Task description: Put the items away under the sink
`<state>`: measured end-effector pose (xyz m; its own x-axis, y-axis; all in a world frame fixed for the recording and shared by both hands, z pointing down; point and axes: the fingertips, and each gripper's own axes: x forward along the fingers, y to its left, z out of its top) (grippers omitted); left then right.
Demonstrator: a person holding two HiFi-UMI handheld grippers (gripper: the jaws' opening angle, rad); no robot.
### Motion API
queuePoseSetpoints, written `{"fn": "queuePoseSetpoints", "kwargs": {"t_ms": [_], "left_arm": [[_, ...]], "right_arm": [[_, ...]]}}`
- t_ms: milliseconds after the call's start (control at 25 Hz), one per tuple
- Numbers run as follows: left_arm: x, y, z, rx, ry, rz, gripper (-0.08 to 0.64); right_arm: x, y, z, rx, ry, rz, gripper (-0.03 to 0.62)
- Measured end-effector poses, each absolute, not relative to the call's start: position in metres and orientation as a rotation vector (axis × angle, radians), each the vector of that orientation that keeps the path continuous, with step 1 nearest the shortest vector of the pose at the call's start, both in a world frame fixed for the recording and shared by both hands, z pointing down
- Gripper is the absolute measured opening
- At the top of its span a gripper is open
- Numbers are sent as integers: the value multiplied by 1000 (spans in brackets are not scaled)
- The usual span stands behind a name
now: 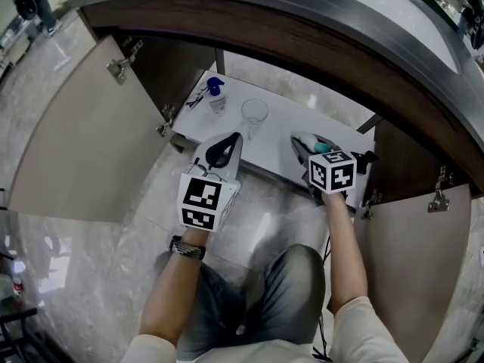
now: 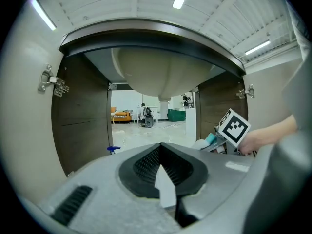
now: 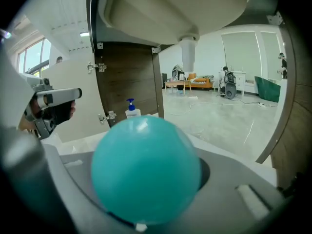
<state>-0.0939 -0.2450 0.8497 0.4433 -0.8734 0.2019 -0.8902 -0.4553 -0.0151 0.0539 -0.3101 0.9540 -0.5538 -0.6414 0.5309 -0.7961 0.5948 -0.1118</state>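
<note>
Under the sink basin (image 2: 165, 77), both cabinet doors stand open, the left door (image 1: 83, 127) and the right door (image 1: 412, 263). Between them I look at a white shelf (image 1: 287, 123).

Right gripper (image 1: 306, 141): fingers set wide and closed round a teal ball (image 3: 145, 169), which fills the hollow between the pads. The ball hangs over the shelf's front right part. I cannot tell whether it touches the shelf.

Left gripper (image 1: 231, 144): fingers brought together at the tips, with nothing gripped that I can name. A pale sliver shows at the seam in the left gripper view, and I cannot identify it. This gripper sits at the shelf's front edge, left of the right gripper and apart from it.

At the shelf's back left stands a pump bottle (image 1: 216, 97) with a blue head, upright — its label is too small to read. A clear glass (image 1: 254, 117) stands upright just right of it.

Markings: black-and-white square patterns on each marker cube (image 1: 203, 199) — patterns, not letters.

A drain pipe (image 3: 187, 50) drops from the basin.
</note>
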Motion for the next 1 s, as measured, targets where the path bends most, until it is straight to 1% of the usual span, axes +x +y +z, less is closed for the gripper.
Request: {"fn": "queuePoseSetpoints", "kwargs": {"t_ms": [280,640,1000], "left_arm": [[-96,-238,842,2571,-1613,256,6],[-77,-231,847,2612,-1542,327,6],[-79,-229,849,2593,-1532,339,6]], "right_arm": [[50,-322,989,1085,-2324,492,146],[42,-333,1028,990,-2248,466,146],[45,-337,1051,938,-2189,485,146]]}}
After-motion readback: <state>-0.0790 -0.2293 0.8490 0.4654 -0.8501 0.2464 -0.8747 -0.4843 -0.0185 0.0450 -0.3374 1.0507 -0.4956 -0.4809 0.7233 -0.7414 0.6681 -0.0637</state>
